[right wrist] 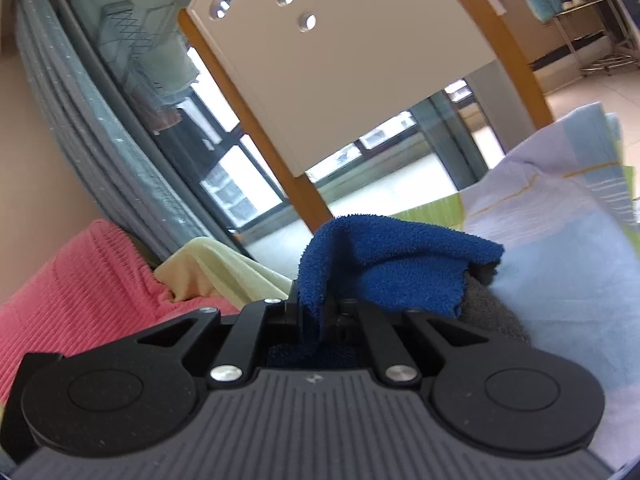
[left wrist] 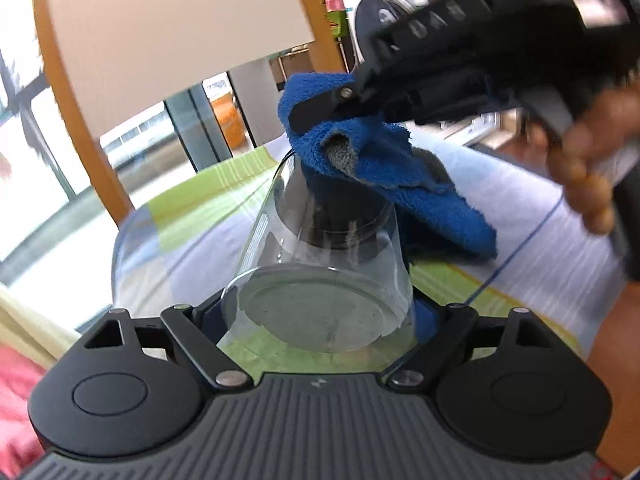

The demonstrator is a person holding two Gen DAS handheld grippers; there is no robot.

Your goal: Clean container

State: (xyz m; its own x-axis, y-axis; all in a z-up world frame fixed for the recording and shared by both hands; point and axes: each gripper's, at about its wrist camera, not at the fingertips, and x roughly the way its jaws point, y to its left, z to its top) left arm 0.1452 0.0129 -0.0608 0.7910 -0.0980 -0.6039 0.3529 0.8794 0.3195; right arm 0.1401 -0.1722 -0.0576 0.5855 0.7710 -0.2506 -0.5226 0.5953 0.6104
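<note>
Clear glossy glass container [left wrist: 320, 248], fluffy blue cloth [left wrist: 384, 168] (grey-backed)

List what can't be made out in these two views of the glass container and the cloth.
- Container's mouth: left wrist view, covered by the blue cloth.
- Left hand-held gripper pads: left wrist view, hidden behind the glass container.
- Glass container itself: right wrist view, hidden behind the cloth.
- Right hand-held gripper body and the hand: left wrist view, blurred and cut off by the edge.

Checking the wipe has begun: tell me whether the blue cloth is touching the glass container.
Touching. In the left wrist view, the blue cloth, pinched in the right tool, drapes over the far end of the glass container, with no gap showing.
</note>
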